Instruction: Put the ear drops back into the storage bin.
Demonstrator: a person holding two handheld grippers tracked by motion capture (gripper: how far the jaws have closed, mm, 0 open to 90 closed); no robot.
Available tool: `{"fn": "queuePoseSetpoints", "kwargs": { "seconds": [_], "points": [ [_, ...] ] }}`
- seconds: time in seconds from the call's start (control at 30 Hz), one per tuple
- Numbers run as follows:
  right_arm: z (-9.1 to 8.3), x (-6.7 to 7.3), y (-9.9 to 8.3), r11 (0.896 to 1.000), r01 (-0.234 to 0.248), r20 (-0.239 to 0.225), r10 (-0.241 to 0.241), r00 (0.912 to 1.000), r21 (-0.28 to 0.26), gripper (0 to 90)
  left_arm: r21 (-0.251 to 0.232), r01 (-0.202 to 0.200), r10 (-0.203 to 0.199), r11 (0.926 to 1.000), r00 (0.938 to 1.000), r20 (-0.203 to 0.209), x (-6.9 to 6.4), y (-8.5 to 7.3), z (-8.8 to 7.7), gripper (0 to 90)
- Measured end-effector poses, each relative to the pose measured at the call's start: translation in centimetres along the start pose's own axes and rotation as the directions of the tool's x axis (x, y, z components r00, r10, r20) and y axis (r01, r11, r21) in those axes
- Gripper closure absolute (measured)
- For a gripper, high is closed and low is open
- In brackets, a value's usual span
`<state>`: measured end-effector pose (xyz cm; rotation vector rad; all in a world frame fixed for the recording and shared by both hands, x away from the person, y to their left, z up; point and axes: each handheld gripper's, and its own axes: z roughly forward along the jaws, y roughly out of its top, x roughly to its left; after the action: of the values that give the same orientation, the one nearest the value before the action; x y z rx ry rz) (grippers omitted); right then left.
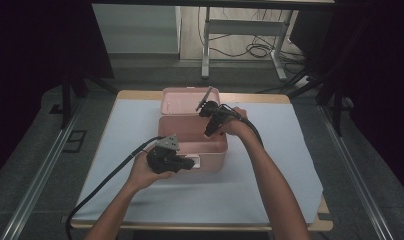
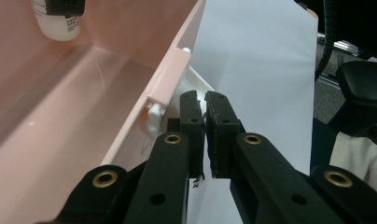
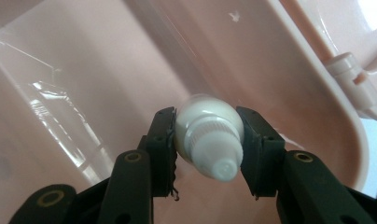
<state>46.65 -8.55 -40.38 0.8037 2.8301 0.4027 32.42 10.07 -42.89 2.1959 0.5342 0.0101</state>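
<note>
A pink plastic box [image 1: 217, 150] stands open on the white-covered table, its lid [image 1: 182, 102] tipped back. My right gripper [image 1: 210, 132] points down into the box, shut on a small white bottle [image 3: 207, 140] with its ribbed cap toward the camera. The left gripper view shows that bottle [image 2: 58, 23] hanging above the box floor. My left gripper [image 1: 190, 163] lies level at the box's front wall [image 2: 144, 98]. Its jaws [image 2: 204, 105] stand nearly together, pinching the white latch [image 2: 198, 84] on that wall.
The white sheet [image 1: 270, 185] covers most of the wooden table and lies bare around the box. The lid's white hinge clip [image 3: 352, 77] shows at the box rim. Metal frame legs and cables stand on the floor beyond the table.
</note>
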Motion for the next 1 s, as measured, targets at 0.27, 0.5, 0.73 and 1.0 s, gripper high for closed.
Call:
{"fn": "queuePoseSetpoints", "kwargs": {
  "seconds": [0.27,0.5,0.73,1.0],
  "points": [
    [0.6,0.1,0.2,1.000,0.008,-0.006,-0.008,1.0000,0.006,59.9,0.001,-0.003,0.003,1.0000,1.0000,0.000,0.0,0.0,0.0,86.3],
    [1.3,0.1,0.3,1.000,0.005,-0.014,-0.004,0.9999,0.013,59.7,0.001,-0.004,0.004,1.0000,1.0000,0.000,0.0,0.0,0.0,86.3],
    [1.4,-0.1,0.4,1.000,-0.001,0.005,0.001,1.0000,0.012,59.6,-0.001,-0.003,0.003,1.0000,1.0000,0.001,0.0,0.0,0.0,86.3],
    [1.5,0.0,0.3,1.000,0.002,0.010,-0.002,0.9999,0.014,59.2,0.000,-0.004,0.004,1.0000,1.0000,0.001,0.0,0.0,0.0,86.3]
  ]
}}
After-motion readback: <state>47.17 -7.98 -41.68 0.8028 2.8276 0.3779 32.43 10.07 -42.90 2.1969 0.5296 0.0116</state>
